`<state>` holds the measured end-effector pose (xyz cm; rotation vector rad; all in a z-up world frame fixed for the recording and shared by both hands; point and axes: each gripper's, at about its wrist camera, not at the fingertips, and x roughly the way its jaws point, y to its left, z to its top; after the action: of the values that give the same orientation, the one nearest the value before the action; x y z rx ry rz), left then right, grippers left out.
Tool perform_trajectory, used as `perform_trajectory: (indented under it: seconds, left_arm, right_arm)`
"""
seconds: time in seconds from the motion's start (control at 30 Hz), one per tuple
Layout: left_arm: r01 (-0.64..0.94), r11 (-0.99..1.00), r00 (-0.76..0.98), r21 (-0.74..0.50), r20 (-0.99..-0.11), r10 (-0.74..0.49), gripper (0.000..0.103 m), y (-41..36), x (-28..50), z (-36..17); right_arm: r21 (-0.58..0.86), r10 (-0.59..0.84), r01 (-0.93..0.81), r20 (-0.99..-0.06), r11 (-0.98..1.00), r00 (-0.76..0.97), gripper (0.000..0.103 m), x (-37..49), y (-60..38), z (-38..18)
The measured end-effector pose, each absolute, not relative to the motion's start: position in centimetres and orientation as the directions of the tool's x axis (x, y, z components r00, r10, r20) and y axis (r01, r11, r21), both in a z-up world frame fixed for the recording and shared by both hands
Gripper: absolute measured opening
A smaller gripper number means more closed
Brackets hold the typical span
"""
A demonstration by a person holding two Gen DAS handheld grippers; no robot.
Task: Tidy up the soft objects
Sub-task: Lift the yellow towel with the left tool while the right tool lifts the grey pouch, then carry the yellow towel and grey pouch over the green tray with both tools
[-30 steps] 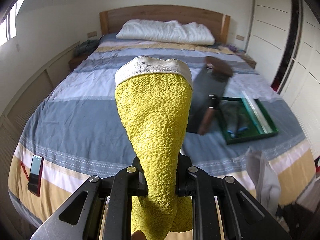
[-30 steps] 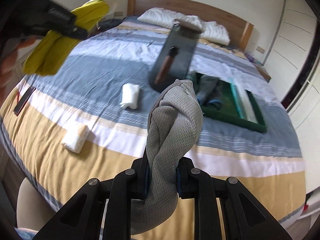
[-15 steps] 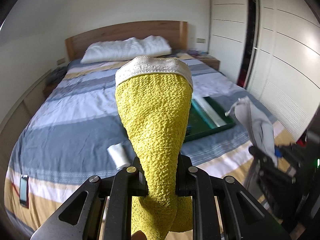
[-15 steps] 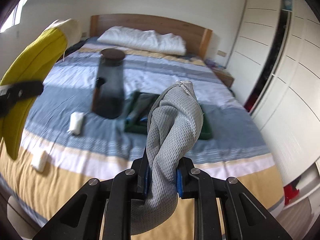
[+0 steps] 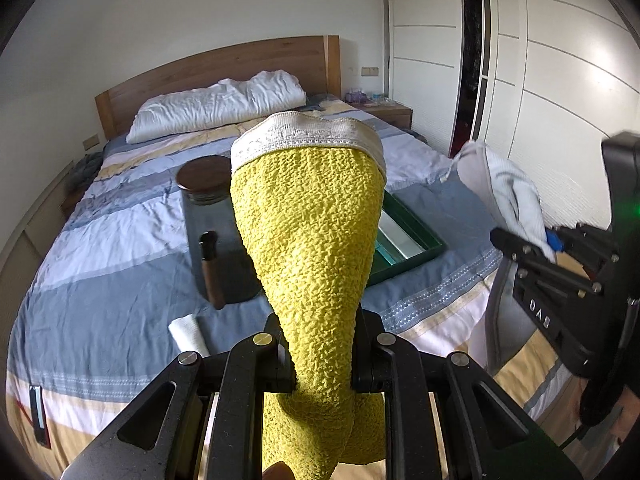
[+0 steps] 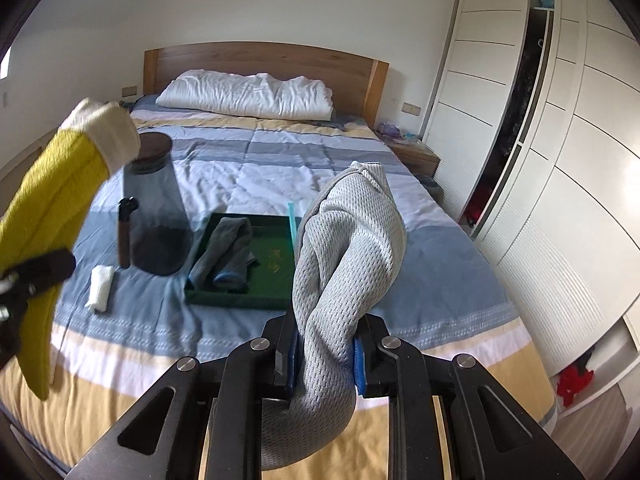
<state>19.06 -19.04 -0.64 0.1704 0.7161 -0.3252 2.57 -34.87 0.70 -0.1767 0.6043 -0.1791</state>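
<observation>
Yellow sock [image 5: 312, 240] clamped upright in left tool [image 5: 322, 354].

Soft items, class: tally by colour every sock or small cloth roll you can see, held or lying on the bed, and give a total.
Yellow sock: 1
Light grey sock: 1
Dark grey socks in the green tray: 1 bundle
White roll: 1
Total: 4

I see soft daylight, glare on the wardrobe doors [image 6: 600, 168], heavy fisheye vignetting, blur at frame edges.
</observation>
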Motion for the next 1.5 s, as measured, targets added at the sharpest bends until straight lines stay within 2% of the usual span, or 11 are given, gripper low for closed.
perform_trajectory:
  seconds: [0.27, 0.8, 1.0, 1.3, 1.5]
  left_arm:
    - [0.324, 0.946, 0.658, 0.026, -0.724, -0.206, 0.015, -20.4, 23.6, -3.6]
    - [0.252, 0.965, 0.62, -0.07, -0.755, -0.216, 0.015, -25.4, 34.5, -5.6]
    - [0.199, 0.974, 0.579, -0.104, -0.79, -0.203, 0.015, -27.0, 37.1, -7.9]
    - [0.169, 0.984, 0.548, -0.058, -0.824, -0.143, 0.015, -29.6, 40.0, -11.3]
    - [0.151, 0.987, 0.523, -0.052, -0.843, -0.124, 0.015, -30.6, 41.3, -13.3]
  right_arm:
    - [-0.218, -0.21, 0.103, -0.551, 0.971, 0.807, 0.019, 9.0, -37.1, -0.1]
    - [-0.264, -0.167, 0.026, -0.531, 0.964, 0.83, 0.02, 24.7, -42.2, -1.8]
    - [-0.302, -0.138, -0.062, -0.597, 0.951, 0.791, 0.02, 30.6, -42.9, -3.2]
    - [-0.347, -0.119, -0.22, -0.735, 0.912, 0.667, 0.02, 39.2, -44.5, -7.2]
    - [-0.362, -0.136, -0.244, -0.764, 0.9, 0.63, 0.02, 43.2, -44.2, -9.2]
